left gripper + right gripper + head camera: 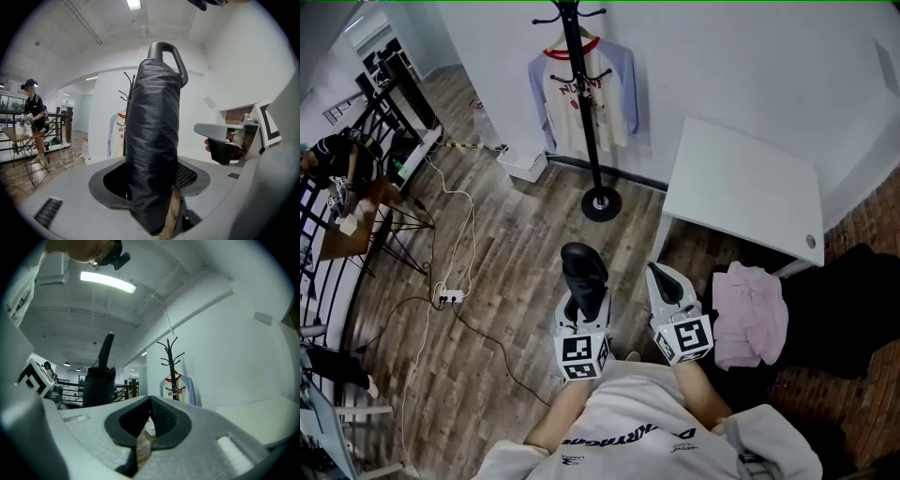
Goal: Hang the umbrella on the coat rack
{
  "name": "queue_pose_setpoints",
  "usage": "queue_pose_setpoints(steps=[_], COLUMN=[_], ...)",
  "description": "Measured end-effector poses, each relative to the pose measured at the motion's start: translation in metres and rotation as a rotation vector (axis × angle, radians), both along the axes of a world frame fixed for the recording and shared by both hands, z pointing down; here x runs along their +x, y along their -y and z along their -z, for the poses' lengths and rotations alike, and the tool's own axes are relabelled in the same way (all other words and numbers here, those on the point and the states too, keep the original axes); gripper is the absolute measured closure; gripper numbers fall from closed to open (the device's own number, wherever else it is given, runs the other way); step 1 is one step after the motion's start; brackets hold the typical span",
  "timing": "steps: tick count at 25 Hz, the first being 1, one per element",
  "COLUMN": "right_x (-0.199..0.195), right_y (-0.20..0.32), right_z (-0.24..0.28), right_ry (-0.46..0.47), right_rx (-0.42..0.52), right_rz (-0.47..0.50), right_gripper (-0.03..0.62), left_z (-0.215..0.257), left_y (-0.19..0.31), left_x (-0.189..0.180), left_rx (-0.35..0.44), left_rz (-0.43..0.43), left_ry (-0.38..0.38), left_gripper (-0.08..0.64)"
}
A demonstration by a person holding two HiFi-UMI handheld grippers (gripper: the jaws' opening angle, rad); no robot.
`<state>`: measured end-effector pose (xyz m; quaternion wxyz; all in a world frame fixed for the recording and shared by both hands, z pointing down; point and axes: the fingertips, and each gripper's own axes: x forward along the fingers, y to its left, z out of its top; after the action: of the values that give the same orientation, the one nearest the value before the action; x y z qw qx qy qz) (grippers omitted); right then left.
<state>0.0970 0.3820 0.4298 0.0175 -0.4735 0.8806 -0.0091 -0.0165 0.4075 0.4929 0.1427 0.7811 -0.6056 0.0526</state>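
A folded black umbrella (582,270) stands between the jaws of my left gripper (587,298), which is shut on its lower part. In the left gripper view the umbrella (152,136) rises upright, its curved handle (171,51) at the top. The black coat rack (581,94) stands ahead against the white wall, with a white and lilac shirt (581,98) hanging on it. It shows behind the umbrella (127,93) and in the right gripper view (169,357). My right gripper (657,273) is held level beside the left one, jaws shut (150,401), nothing between them.
The rack's round base (601,204) rests on the wooden floor. A white table (741,187) stands to the right of it. A pink cloth (752,314) lies on dark things at the right. Cables and a power strip (450,296) lie at the left; a person (33,108) stands by a railing.
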Motion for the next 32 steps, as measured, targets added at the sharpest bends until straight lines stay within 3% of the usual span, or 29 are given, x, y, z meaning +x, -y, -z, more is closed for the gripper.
queue_pose_setpoints(steps=[8,15,22,32], right_x=[-0.005,-0.002,-0.011,-0.042], right_y=[0.019,0.062,0.151,0.304], right_z=[-0.016,-0.017,-0.022,0.014], right_ry=[0.012,-0.003,-0.007,-0.039], right_rx=[-0.027,-0.007,0.002,0.032], right_rz=[0.03,0.028,0.032,-0.033], right_gripper=[0.595,0.595,0.595,0.595], left_z=[-0.018,-0.032,-0.034,0.005], left_y=[0.009,0.058,0.152,0.311], left_x=[0.009,0.012,0.004,-0.031], left_rx=[-0.04,-0.053,-0.076,-0.06], left_rz=[-0.005,-0.008,-0.016,-0.045], left_ry=[0.023,-0.003,-0.076,-0.068], left_gripper=[0.311,0.311,0.311,0.311])
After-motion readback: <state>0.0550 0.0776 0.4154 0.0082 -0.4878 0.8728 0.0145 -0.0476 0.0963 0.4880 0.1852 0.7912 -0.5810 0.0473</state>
